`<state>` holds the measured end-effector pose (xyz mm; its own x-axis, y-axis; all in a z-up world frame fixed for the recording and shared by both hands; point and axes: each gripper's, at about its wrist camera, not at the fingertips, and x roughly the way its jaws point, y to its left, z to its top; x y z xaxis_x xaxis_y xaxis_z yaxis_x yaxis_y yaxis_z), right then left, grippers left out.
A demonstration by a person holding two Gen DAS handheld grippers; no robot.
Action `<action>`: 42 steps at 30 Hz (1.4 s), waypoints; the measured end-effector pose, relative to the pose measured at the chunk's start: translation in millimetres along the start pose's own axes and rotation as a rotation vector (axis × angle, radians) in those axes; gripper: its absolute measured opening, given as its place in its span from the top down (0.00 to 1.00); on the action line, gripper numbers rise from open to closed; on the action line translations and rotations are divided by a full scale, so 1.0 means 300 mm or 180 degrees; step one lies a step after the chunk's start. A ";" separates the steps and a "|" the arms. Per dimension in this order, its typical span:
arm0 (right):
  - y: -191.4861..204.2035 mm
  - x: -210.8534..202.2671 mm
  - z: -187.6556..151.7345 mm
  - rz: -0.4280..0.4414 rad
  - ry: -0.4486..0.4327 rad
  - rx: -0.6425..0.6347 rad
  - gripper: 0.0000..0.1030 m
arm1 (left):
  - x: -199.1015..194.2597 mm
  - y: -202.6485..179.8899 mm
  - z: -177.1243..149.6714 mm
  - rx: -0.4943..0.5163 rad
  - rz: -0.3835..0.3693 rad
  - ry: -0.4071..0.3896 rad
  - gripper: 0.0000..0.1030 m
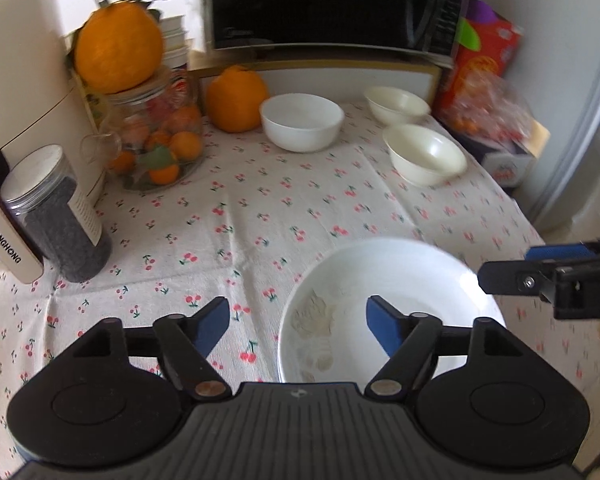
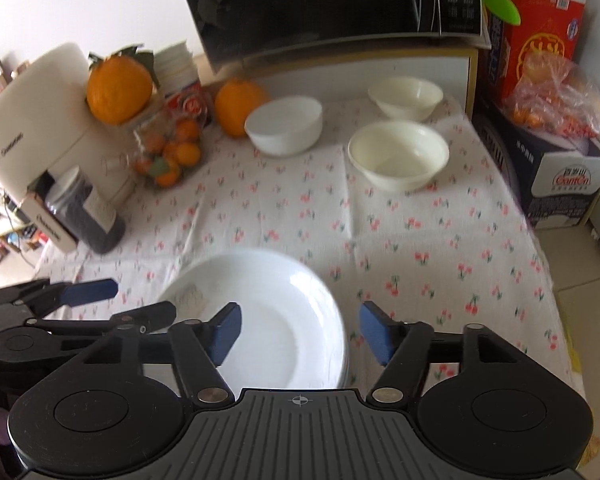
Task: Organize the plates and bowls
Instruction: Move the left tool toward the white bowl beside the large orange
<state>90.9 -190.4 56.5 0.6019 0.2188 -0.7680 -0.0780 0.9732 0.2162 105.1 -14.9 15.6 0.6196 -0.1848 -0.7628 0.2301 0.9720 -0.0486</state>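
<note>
Plates (image 2: 276, 320) are stacked at the near edge of the tablecloth (image 1: 260, 216), under both tools. The left gripper (image 1: 298, 324) and right gripper (image 2: 300, 330) are spread apart, clamped on nothing. 3 bowls (image 1: 302, 120) sit far; a careless reach could knock them together. "CHANGHONG" is read on the left appliance (image 1: 4, 240).

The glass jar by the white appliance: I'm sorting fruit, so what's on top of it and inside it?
A large orange sits on the glass jar; small oranges show inside. The jar's bottom is blurred.
</note>
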 end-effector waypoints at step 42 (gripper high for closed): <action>-0.128 0.400 0.510 -0.0041 -0.0656 0.0473 0.07 | 0.397 0.079 0.383 -0.0353 0.0480 -0.0322 0.01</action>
<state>287.6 -212.1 48.2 0.7527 0.1727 -0.6354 0.0393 0.9515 0.3052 270.6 -30.7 -2.5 0.7143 -0.0444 -0.6985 0.0487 0.9987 -0.0137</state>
